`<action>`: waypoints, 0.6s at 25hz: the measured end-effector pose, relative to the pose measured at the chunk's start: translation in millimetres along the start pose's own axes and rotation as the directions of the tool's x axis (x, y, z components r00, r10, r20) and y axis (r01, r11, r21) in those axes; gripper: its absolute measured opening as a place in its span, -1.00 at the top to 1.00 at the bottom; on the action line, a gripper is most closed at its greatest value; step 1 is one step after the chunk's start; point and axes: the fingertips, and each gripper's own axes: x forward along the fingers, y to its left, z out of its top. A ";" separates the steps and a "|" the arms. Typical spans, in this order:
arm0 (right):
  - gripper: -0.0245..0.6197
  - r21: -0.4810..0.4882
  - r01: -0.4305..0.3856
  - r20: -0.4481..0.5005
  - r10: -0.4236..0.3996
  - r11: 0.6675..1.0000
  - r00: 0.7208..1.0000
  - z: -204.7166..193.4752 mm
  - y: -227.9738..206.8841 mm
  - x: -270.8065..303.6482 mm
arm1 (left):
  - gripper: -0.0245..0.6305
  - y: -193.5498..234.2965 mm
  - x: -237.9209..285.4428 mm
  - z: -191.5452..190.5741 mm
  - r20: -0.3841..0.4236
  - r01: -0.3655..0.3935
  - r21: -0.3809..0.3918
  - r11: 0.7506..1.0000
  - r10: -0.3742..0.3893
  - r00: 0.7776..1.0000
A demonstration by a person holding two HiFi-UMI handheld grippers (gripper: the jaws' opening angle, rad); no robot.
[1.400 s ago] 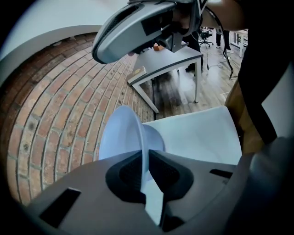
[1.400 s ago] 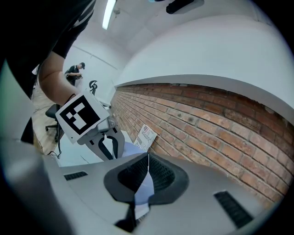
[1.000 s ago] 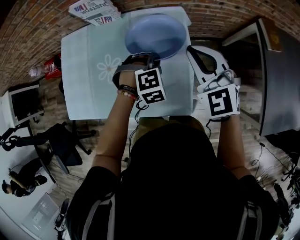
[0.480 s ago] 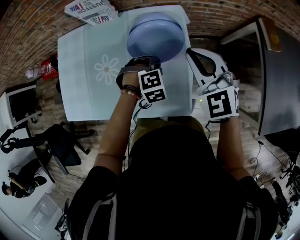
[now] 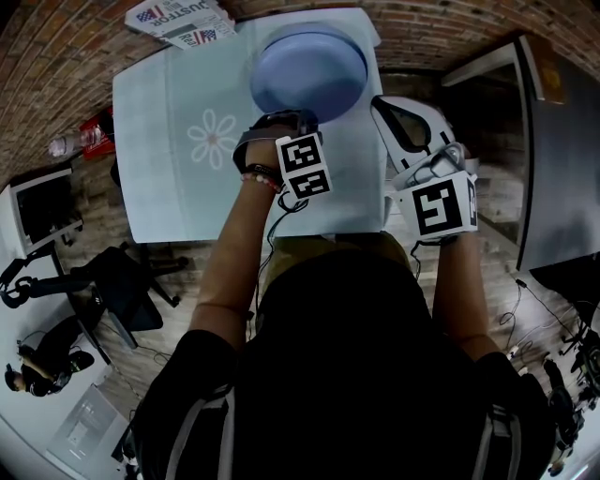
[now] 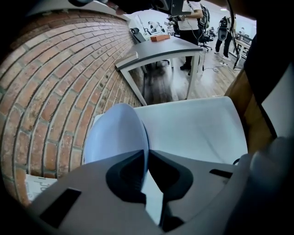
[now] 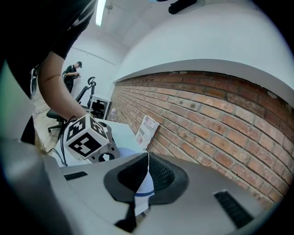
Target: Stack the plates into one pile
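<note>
Between my left jaws sits the near rim of the blue plate [image 6: 115, 137]; my left gripper [image 6: 146, 156] is clamped on that rim, one pad on each face, and the plate's disc extends away from the tips. The plate is over the far end of the table [image 5: 169, 159], toward the table's right corner; the brick wall [image 6: 50, 82] runs just behind the table's far edge. Whether another plate sits under the held one, I cannot tell. The marker cube [image 5: 305, 167] on my left gripper stands over the table's right half, on the near side of the plate.

My right gripper [image 7: 148, 158] has its jaws together; the tips meet in a thin line and nothing is gripped. A pale patch with a blue line shows through the small opening below the tips; I cannot identify it. This gripper hangs just off the table's right edge, apart from the plate.

A daisy print [image 5: 214, 137] marks the cloth near the table's middle; a stack of printed papers [image 5: 183, 17] lies at the table's far left corner, against the brick wall.
</note>
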 end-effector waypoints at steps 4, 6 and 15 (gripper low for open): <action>0.81 0.003 -0.002 -0.005 0.002 1.000 1.000 -1.1 0.4 1.0 | 0.83 3.0 3.8 1.4 0.008 -0.003 0.000 1.000 0.003 1.000; 0.81 0.005 -0.002 -0.007 0.002 1.000 1.000 -1.7 0.3 2.5 | 0.83 5.7 6.2 0.8 0.008 -0.004 0.001 1.000 0.004 1.000; 0.81 0.010 0.006 -0.025 -0.005 1.000 1.000 -9.3 -4.4 2.8 | 0.83 12.4 14.2 7.9 0.018 0.006 0.010 1.000 -0.006 1.000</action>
